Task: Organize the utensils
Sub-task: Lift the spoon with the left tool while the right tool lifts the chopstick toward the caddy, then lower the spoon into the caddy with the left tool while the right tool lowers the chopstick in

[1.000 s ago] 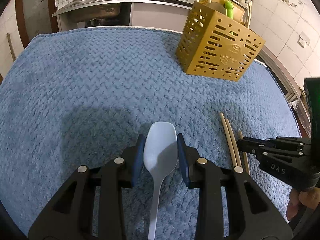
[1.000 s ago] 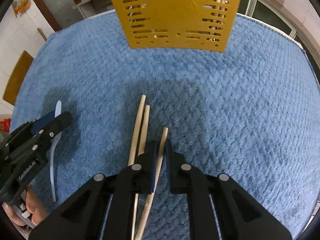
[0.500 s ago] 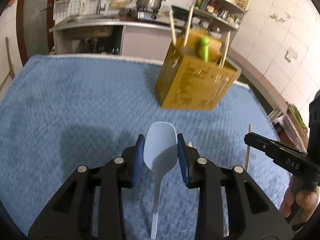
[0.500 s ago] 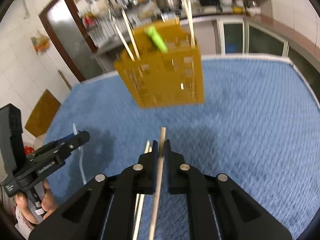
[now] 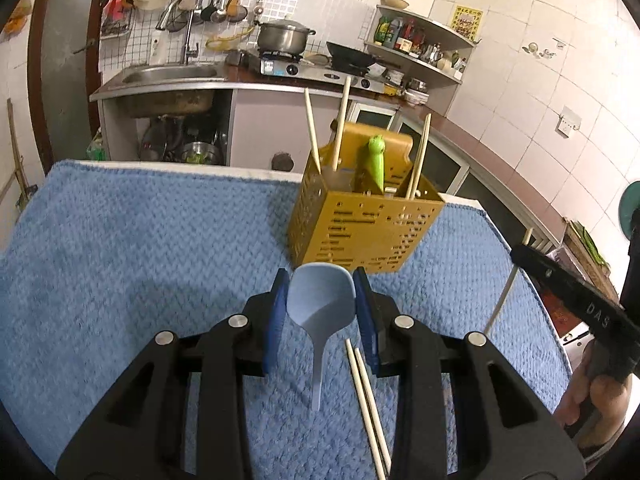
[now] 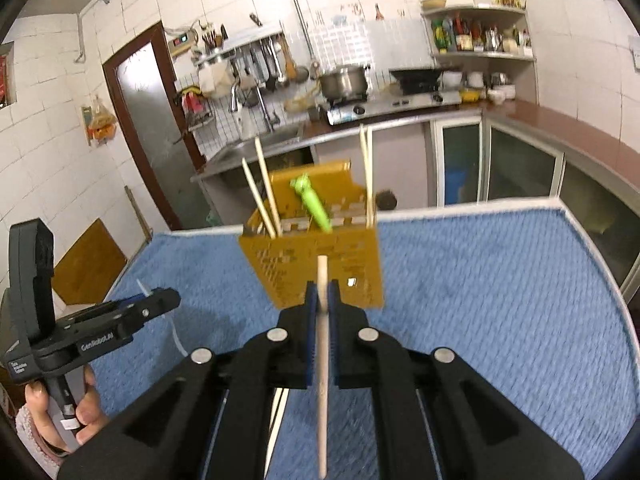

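My left gripper (image 5: 321,296) is shut on the bowl of a pale blue spoon (image 5: 320,312), lifted above the blue towel (image 5: 140,260), its handle hanging down toward me. My right gripper (image 6: 322,294) is shut on a wooden chopstick (image 6: 322,356), held in the air in front of the yellow utensil holder (image 6: 316,268). The yellow utensil holder (image 5: 360,232) stands on the towel with several chopsticks and a green utensil (image 5: 374,156) upright in it. Two more chopsticks (image 5: 366,396) lie on the towel under my left gripper. The right gripper also shows at the right edge of the left wrist view.
Behind the table runs a kitchen counter with a sink (image 5: 168,76), a stove with a pot (image 5: 282,36) and a corner shelf (image 5: 420,44). A door (image 6: 148,128) stands at the left. A hand (image 6: 60,412) holds the left gripper's handle.
Both grippers have risen off the towel, the left carrying the spoon and the right carrying one chopstick. Both views tilted up, so the holder's top and the kitchen now show.
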